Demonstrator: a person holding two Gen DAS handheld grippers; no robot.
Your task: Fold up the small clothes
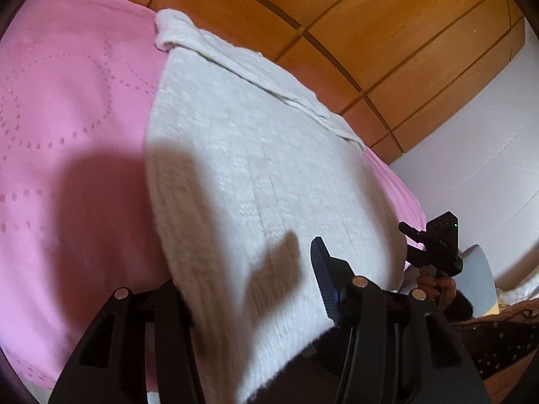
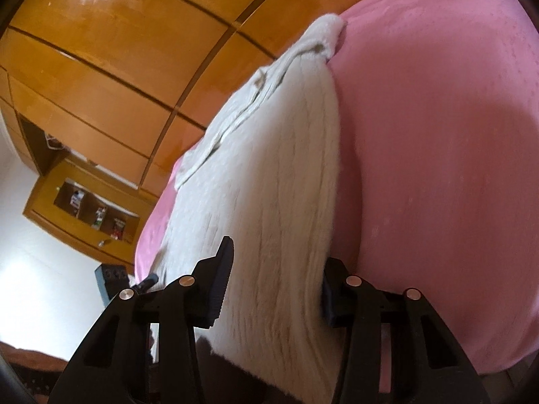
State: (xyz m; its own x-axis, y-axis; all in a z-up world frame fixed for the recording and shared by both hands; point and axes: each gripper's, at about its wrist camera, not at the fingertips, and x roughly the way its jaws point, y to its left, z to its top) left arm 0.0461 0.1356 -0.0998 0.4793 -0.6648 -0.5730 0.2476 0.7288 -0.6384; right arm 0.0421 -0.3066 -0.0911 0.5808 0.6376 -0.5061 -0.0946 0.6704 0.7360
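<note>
Pink bedding (image 1: 67,134) spreads under a white knitted garment (image 1: 252,155) whose long axis runs away from us toward the wooden wardrobe (image 2: 101,50). Only our right view shows the shelf niche (image 2: 97,215); only our left shows the right gripper (image 1: 434,242). Our left gripper (image 1: 249,289) and right one each clamp the garment's near edge.

Glossy wood wardrobe (image 2: 101,67), white wall (image 1: 471,175), pink bedspread (image 2: 438,134).
</note>
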